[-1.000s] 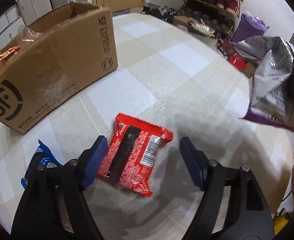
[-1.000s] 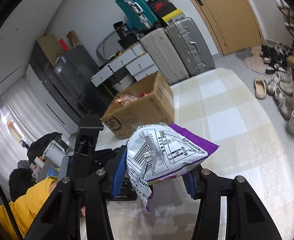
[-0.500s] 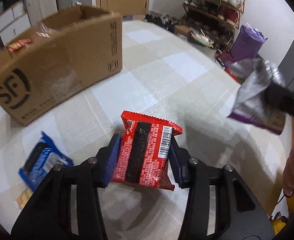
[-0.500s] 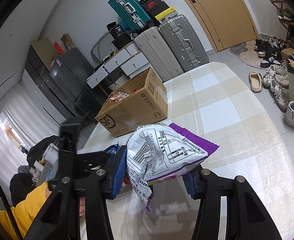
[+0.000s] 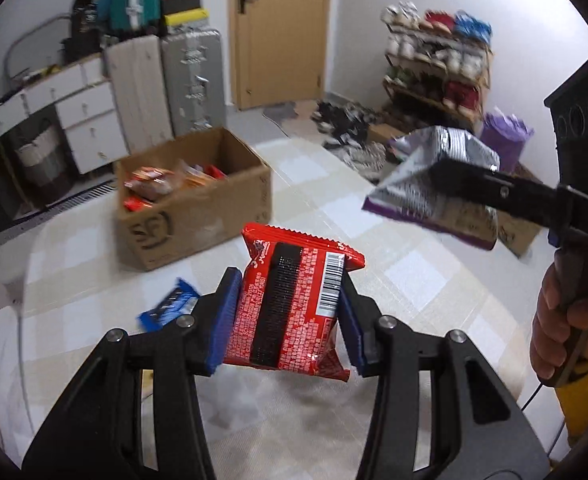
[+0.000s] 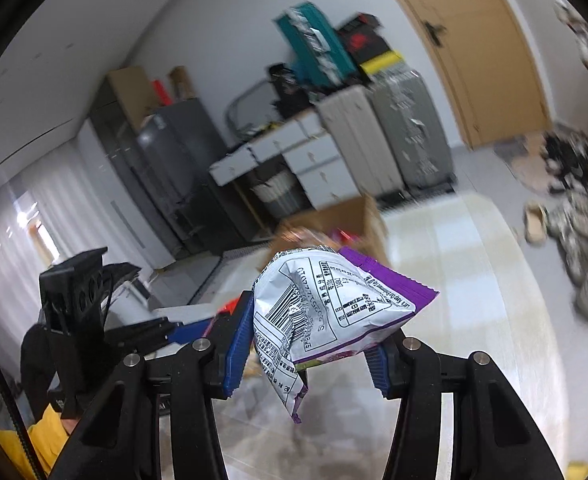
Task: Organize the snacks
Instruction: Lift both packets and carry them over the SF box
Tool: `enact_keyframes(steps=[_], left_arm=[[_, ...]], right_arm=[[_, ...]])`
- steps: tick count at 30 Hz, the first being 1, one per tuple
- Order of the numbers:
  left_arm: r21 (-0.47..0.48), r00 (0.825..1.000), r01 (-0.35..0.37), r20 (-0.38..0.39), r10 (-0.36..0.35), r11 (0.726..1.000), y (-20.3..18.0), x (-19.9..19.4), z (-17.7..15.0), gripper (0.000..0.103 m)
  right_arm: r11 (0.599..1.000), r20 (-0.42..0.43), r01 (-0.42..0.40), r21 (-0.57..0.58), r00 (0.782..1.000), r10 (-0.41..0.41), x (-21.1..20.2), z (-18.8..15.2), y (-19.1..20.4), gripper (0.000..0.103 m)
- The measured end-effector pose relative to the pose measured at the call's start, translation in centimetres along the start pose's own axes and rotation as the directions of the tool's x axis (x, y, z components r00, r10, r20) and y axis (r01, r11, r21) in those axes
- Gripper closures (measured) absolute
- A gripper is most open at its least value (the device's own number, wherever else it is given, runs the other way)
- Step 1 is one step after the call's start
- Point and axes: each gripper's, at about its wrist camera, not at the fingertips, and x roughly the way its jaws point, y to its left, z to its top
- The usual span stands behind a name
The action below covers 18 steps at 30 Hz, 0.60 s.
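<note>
Left wrist view: the left gripper (image 5: 288, 314) clamps a red snack packet (image 5: 290, 300) above the checked tablecloth (image 5: 433, 280); a cardboard box (image 5: 198, 204) of snacks stands beyond, suitcases (image 5: 190, 80) and a door (image 5: 280, 28) behind.

Right wrist view: the right gripper (image 6: 307, 350) grips a purple-and-silver bag (image 6: 325, 304) over the same table, drawers (image 6: 294, 160) along the wall.

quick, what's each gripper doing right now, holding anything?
Left gripper: closed on the red snack packet.
Right gripper: closed on the silver and purple snack bag.
</note>
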Motion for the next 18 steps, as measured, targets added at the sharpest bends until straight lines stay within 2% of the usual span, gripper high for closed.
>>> enact_keyframes(steps=[5, 9, 13, 18], left_arm=[[-0.063, 0.996, -0.041, 0.072, 0.045, 0.997, 0.9, -7.4, -0.1, 0.059], [-0.118, 0.990, -0.051, 0.122, 0.066, 0.992, 1.9, -12.6, -1.0, 0.059], [-0.177, 0.981, -0.077, 0.165, 0.107, 0.981, 3.0, -17.8, -3.3, 0.059], [-0.230, 0.972, -0.091, 0.190, 0.137, 0.969, 3.3, -21.9, -6.9, 0.059]], right_arm=[[0.996, -0.002, -0.069, -0.060, 0.998, 0.069, -1.0, 1.6, 4.3, 0.053], [0.992, -0.007, -0.101, -0.073, 0.995, 0.101, -1.8, 1.1, 6.6, 0.053], [0.991, -0.014, -0.120, -0.062, 0.993, 0.120, -2.3, -0.7, 8.1, 0.053], [0.991, -0.028, -0.131, -0.029, 0.991, 0.130, -2.4, -3.7, 8.7, 0.053]])
